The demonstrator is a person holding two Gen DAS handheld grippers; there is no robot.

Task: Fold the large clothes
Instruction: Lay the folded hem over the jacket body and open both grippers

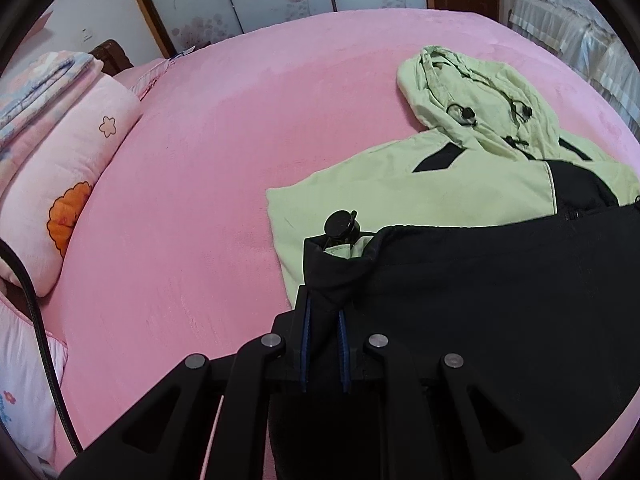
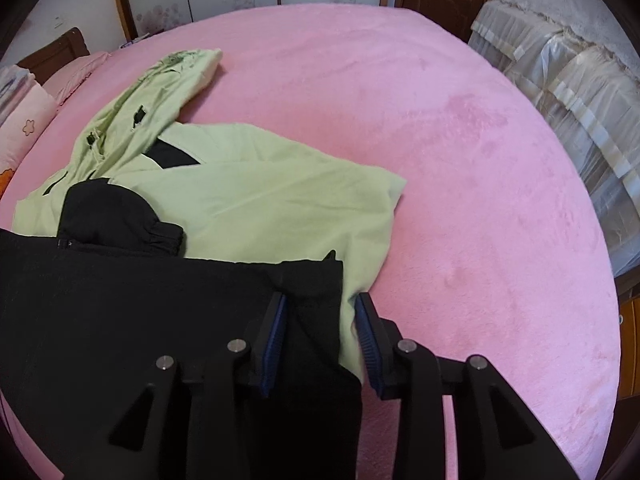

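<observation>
- Jacket (image 1: 400, 188), green-black, is spread on pink bed (image 1: 200, 160).
- Black hem is pinched by left gripper (image 1: 324, 312).
- Right gripper (image 2: 320, 316): pads parted, hem corner loose between.

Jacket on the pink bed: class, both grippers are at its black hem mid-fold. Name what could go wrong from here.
1. The right gripper stands open around the hem of the jacket, so that corner may drop and the fold go crooked.
2. The left gripper pinches a bunched corner beside a cord toggle, which might snag.
3. The hood lies crumpled, likely leaving a lumpy fold.
</observation>
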